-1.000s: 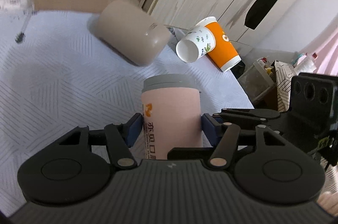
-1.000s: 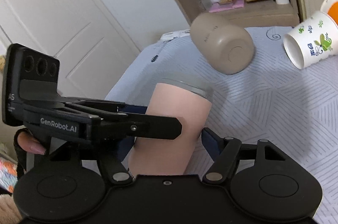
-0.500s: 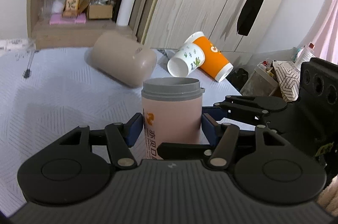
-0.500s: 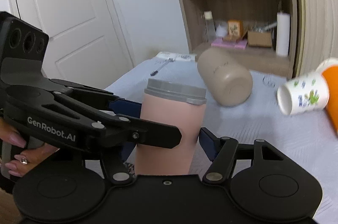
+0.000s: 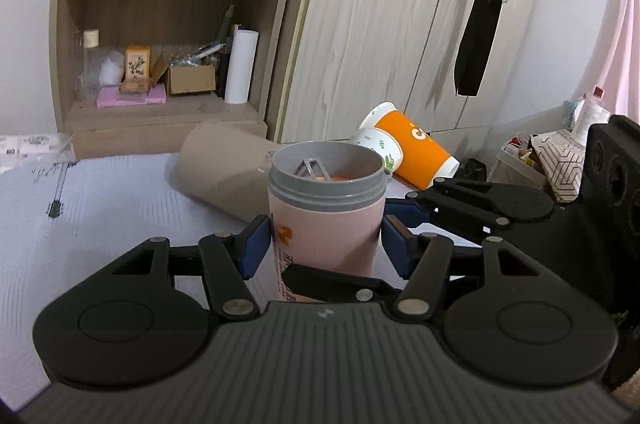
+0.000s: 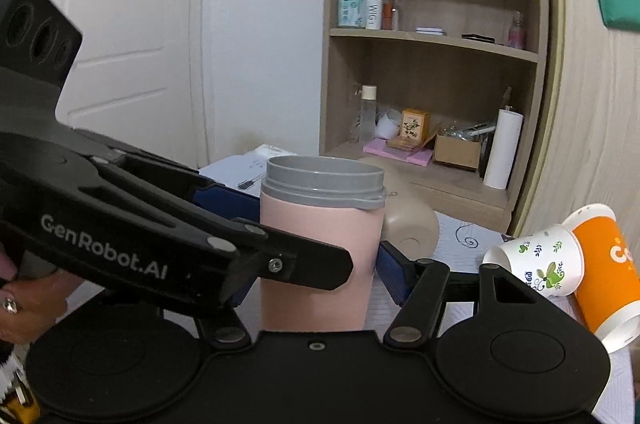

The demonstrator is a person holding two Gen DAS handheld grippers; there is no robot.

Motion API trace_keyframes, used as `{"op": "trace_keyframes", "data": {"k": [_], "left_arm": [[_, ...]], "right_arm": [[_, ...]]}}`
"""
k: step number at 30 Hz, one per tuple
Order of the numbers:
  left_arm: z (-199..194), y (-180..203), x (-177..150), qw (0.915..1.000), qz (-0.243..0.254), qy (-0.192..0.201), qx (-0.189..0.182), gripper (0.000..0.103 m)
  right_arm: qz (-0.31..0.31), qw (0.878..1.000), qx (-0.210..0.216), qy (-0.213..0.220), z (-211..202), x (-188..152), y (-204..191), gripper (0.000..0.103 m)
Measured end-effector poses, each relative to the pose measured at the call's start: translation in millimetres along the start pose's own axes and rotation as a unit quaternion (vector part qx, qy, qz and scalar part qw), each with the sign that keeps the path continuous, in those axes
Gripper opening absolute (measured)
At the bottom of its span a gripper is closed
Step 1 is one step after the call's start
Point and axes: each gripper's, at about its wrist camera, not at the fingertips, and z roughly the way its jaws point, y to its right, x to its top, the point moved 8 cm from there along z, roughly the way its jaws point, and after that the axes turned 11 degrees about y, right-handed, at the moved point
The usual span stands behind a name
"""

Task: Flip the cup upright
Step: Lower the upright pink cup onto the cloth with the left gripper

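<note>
A pink cup with a grey threaded rim stands upright, mouth up, on the pale patterned table. My left gripper has its blue pads on both sides of the cup and is shut on it. My right gripper also grips the cup from another side. The left gripper's arm crosses the right wrist view in front of the cup. A tan cup lies on its side behind the pink cup.
A white floral paper cup and an orange paper cup lie on their sides at the right of the table. A wooden shelf unit and a wardrobe stand behind the table. Clutter sits on the floor at the right.
Both grippers have tilted up while holding the pink cup, so the views are more level. The cup's open mouth now shows in the left wrist view.
</note>
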Motion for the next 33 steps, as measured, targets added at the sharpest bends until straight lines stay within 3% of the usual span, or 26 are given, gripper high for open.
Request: {"op": "trace_keyframes", "data": {"k": [7, 15, 28, 30, 33], "left_arm": [[7.2, 8.9, -8.7, 0.9996, 0.03, 0.004, 0.001, 0.06], [5.7, 13.1, -7.7, 0.9998, 0.019, 0.005, -0.007, 0.06], [5.0, 12.4, -13.5, 0.9999, 0.01, -0.008, -0.003, 0.066], [3.0, 12.6, -14.1, 0.9999, 0.014, -0.006, 0.003, 0.073], [-0.9, 12.6, -14.8, 0.9998, 0.013, -0.012, 0.006, 0.075]], "right_arm": [[-0.035, 0.999, -0.006, 0.018, -2.5, -12.7, 1.0, 0.069], [-0.01, 1.0, 0.002, 0.012, -3.1, -10.9, 8.4, 0.069], [-0.002, 1.0, -0.009, 0.009, -2.8, -16.7, 7.8, 0.073], [0.001, 1.0, -0.01, 0.008, -3.5, -17.1, 8.7, 0.074], [0.002, 1.0, -0.011, 0.005, -6.3, -17.8, 8.5, 0.075]]}}
